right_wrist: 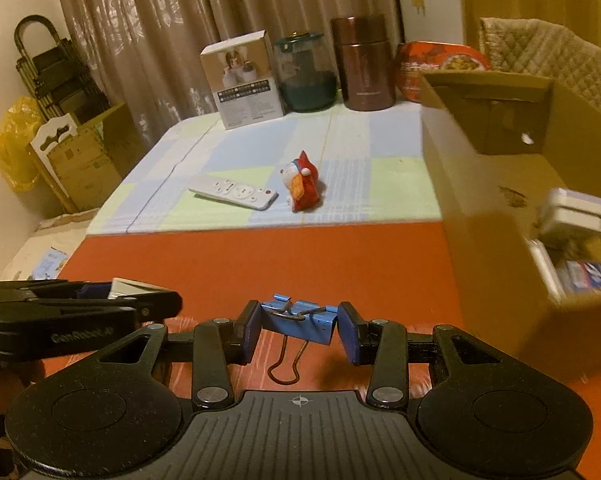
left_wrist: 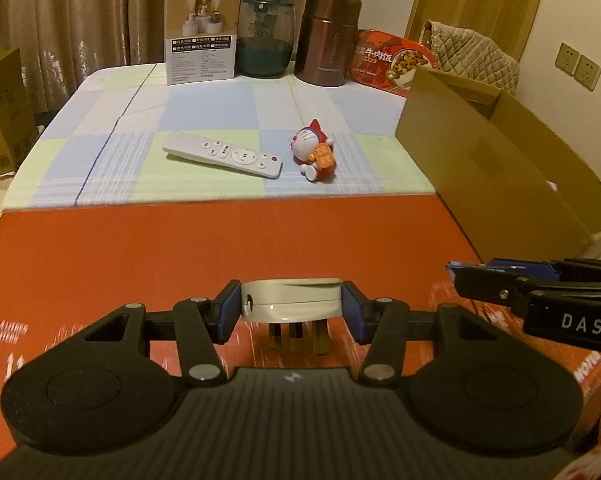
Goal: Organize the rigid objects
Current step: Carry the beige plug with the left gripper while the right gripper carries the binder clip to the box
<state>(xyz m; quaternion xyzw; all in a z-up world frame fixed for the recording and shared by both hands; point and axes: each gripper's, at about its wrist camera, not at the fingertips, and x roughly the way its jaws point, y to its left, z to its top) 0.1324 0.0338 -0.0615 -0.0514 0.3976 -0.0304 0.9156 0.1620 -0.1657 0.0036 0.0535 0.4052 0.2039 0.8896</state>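
My left gripper [left_wrist: 291, 309] is shut on a white plug adapter [left_wrist: 292, 298], its metal prongs hanging down, above the red surface [left_wrist: 220, 248]. My right gripper [right_wrist: 299, 330] is shut on a blue binder clip [right_wrist: 300, 318] whose wire handle dangles below. Each gripper shows in the other's view: the right gripper [left_wrist: 460, 276] at the right edge, the left gripper [right_wrist: 168, 302] at the left. A white remote [left_wrist: 224, 155] [right_wrist: 233, 191] and a red-and-white cat figurine [left_wrist: 315, 153] [right_wrist: 303, 186] lie on the checked cloth ahead. An open cardboard box [left_wrist: 496, 160] [right_wrist: 496, 216] stands to the right.
In the box lie a white charger [right_wrist: 574, 210] and other small items. At the table's far edge stand a white carton [left_wrist: 201, 34], a glass jar [left_wrist: 265, 38], a brown flask [left_wrist: 327, 40] and a red food pack [left_wrist: 388, 60]. Cardboard boxes [right_wrist: 80, 160] sit on the floor left.
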